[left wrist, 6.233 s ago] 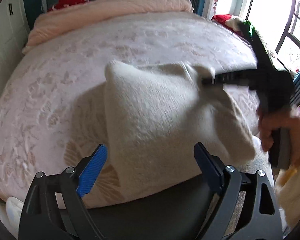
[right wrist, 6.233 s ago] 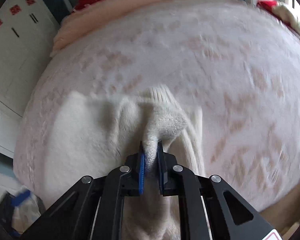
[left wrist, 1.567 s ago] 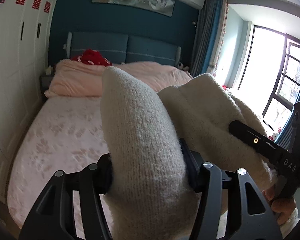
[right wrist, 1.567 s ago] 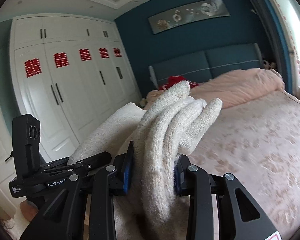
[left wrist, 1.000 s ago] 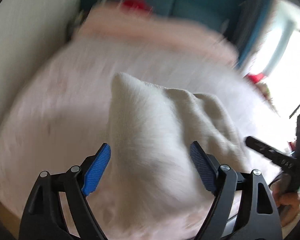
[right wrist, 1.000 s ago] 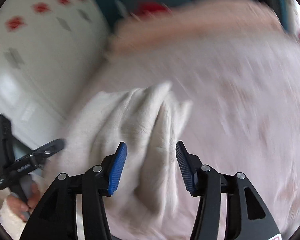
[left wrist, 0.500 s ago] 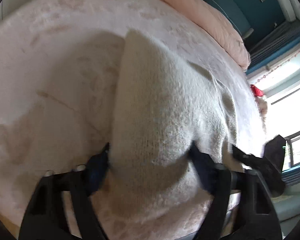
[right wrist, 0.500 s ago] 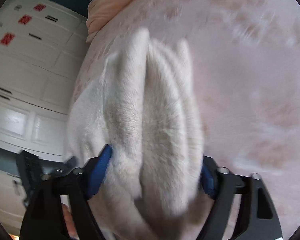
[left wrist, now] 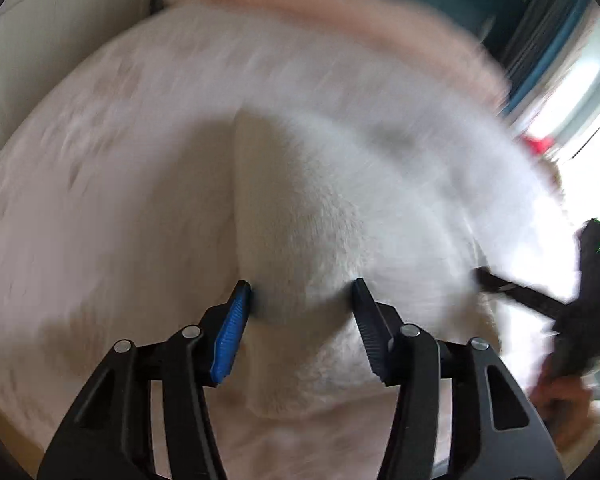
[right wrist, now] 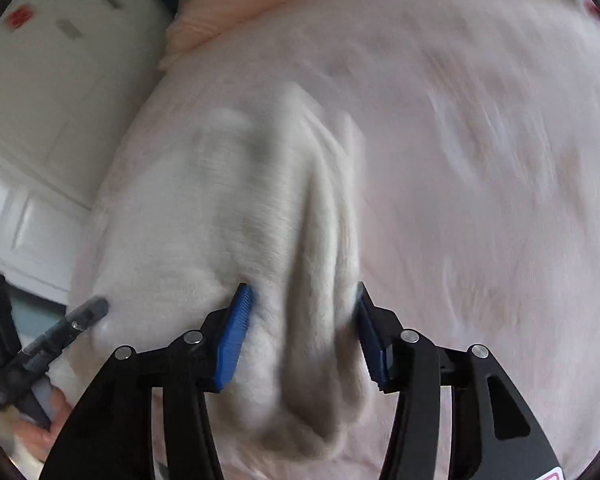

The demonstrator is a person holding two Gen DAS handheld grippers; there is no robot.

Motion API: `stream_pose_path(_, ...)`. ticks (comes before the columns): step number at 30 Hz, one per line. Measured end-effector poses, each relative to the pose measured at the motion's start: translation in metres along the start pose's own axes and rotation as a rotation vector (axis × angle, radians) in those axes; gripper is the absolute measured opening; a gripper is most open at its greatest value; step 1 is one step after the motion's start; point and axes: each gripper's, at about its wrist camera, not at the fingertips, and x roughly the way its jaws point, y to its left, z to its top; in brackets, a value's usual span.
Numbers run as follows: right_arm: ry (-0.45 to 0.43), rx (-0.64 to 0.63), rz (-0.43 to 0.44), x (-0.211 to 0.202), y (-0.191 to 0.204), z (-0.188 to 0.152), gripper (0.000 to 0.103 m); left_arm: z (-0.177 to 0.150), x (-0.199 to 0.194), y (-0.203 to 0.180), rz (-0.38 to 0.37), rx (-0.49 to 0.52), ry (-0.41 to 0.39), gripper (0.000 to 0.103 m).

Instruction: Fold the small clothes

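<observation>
Pink bed [left wrist: 100, 200]; cream sweater [left wrist: 308, 220] between left claw [left wrist: 300, 300] pads.

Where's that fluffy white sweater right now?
The sweater lies on the pink bed in both views, bunched between the left gripper and right gripper.

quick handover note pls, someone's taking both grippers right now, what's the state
Left gripper: jaws have just been closing around a thick fold of the cream sweater; the pads look to be pressing its sides.
Right gripper: jaws have just been closing too, around the bunched folds at the sweater's other end.
The sweater lies folded into a bundle on the pink bedspread.
Done: the main folds. Left: probably square the bundle up, then let go; blur hides how neat it is.
</observation>
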Motion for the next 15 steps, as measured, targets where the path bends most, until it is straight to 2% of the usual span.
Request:
stream_pose_path(1,-0.040,0.030,0.018,-0.011,-0.002,-0.004,0.050,-0.008,-0.008,0.003,-0.010,-0.010,-0.041,0.055)
stream_pose_path(3,-0.134,-0.031,-0.080,-0.041,0.015,-0.008,0.051,-0.014,-0.026,0.005,0.038,-0.014,-0.066,0.063)
stream_pose_path(4,-0.168,-0.080,-0.079,-0.056,0.028,-0.009,0.041,-0.013,-0.031,0.005,0.057,-0.012,-0.069,0.063)
stream_pose_path(6,-0.179,-0.177,-0.074,-0.066,0.055,-0.014,0.029,-0.013,-0.040,0.003,0.092,-0.011,-0.066,0.064)
stream_pose_path(9,-0.107,-0.312,-0.137,-0.043,0.082,-0.030,0.023,-0.016,-0.032,-0.003,0.148,-0.016,-0.020,0.064)
stream_pose_path(10,-0.072,-0.328,-0.168,-0.030,0.080,-0.033,0.023,-0.018,-0.028,-0.004,0.163,-0.019,-0.009,0.065)
stream_pose_path(12,0.053,-0.328,-0.247,0.014,0.060,-0.050,0.021,-0.022,-0.019,-0.005,0.197,-0.023,0.025,0.068)
stream_pose_path(13,0.055,-0.311,-0.237,0.021,0.054,-0.054,0.021,-0.021,-0.011,-0.007,0.205,-0.022,0.031,0.070)
stream_pose_path(15,0.026,-0.270,-0.221,0.006,0.063,-0.052,0.022,-0.022,-0.010,-0.008,0.234,-0.016,0.037,0.072)
